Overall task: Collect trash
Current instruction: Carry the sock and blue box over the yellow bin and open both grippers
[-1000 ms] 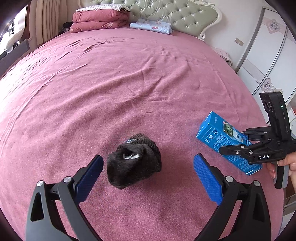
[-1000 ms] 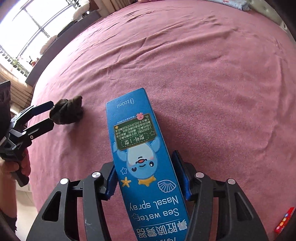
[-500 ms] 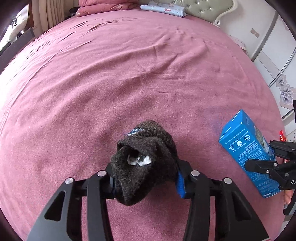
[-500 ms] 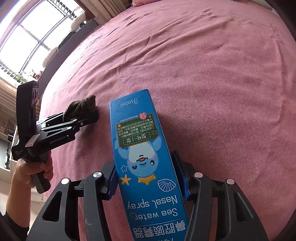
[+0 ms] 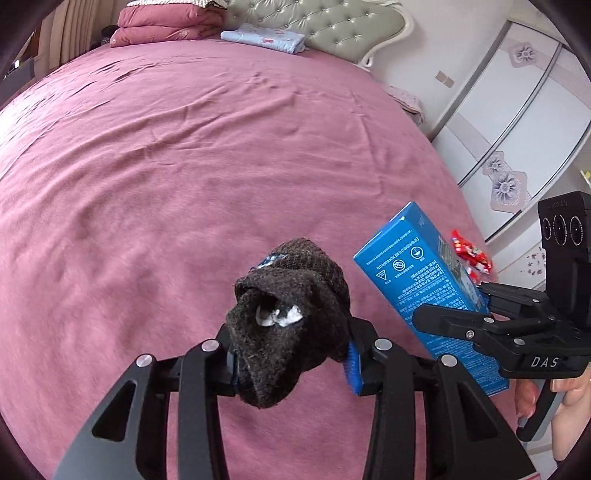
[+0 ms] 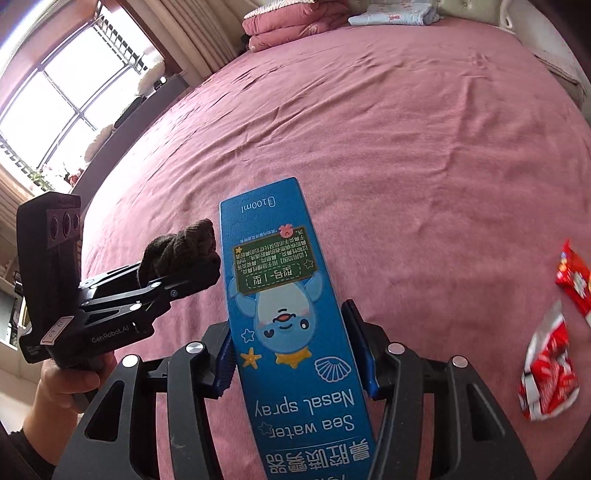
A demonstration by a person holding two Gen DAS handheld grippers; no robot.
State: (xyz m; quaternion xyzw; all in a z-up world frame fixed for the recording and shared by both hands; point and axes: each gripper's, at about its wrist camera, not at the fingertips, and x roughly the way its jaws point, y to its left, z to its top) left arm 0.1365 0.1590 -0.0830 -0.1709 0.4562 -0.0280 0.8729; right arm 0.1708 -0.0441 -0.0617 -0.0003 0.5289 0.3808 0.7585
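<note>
Left gripper (image 5: 291, 354) has just closed on the dark sock (image 5: 288, 317), right gripper (image 6: 293, 354) clamps the nasal spray box (image 6: 284, 314); red wrappers (image 6: 550, 373) remain near right.

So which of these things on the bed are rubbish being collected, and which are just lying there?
Part of the job:
- dark sock, gripped by the left gripper
- blue nasal spray box, gripped by the right gripper
- red wrappers, not yet picked up

Just lying about:
- folded pink quilt
- folded light blue cloth
</note>
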